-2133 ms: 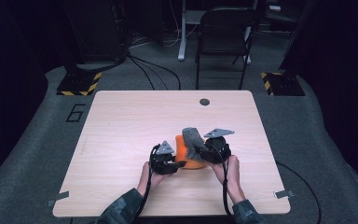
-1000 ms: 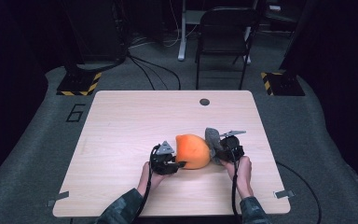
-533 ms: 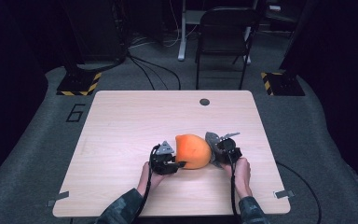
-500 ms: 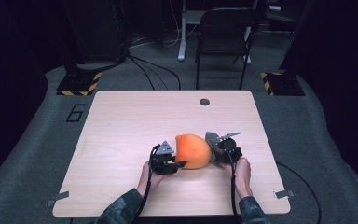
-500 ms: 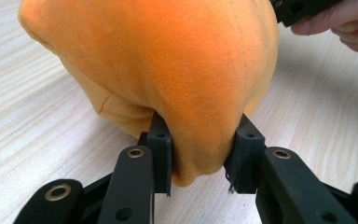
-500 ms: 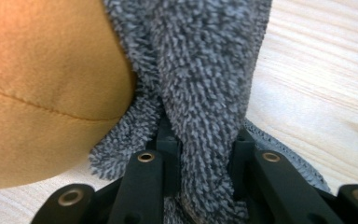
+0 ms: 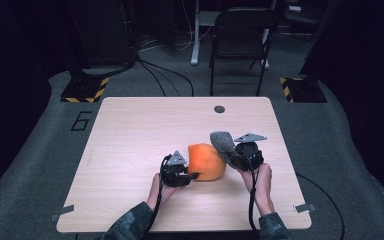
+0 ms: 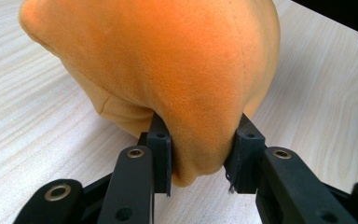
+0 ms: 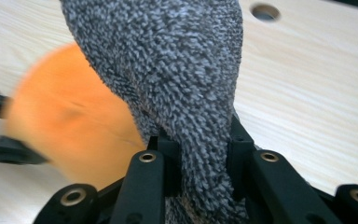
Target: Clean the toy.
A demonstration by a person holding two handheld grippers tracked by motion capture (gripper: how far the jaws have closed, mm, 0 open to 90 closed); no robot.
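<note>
An orange fleece cloth [image 7: 207, 161] lies bunched on the wooden table [image 7: 130, 130], near its front middle. My left gripper [image 7: 189, 176] is shut on the cloth's left end; in the left gripper view both pads pinch a fold of the orange cloth [image 8: 168, 70]. A grey knitted cloth [image 7: 223, 142] stands up from my right gripper [image 7: 232, 156], which is shut on it just right of the orange cloth and lifted off the table. In the right gripper view the grey cloth [image 9: 177, 74] is squeezed between the jaws, with the orange cloth [image 9: 70, 121] blurred behind it.
A round cable hole [image 7: 219, 108] sits near the table's far edge. A dark chair [image 7: 240, 40] stands beyond the table, with cables on the floor. Bare tabletop lies to the left and far side.
My right gripper has risen with the grey cloth, pulling it up and away from the orange cloth. The left gripper and the orange cloth have stayed put.
</note>
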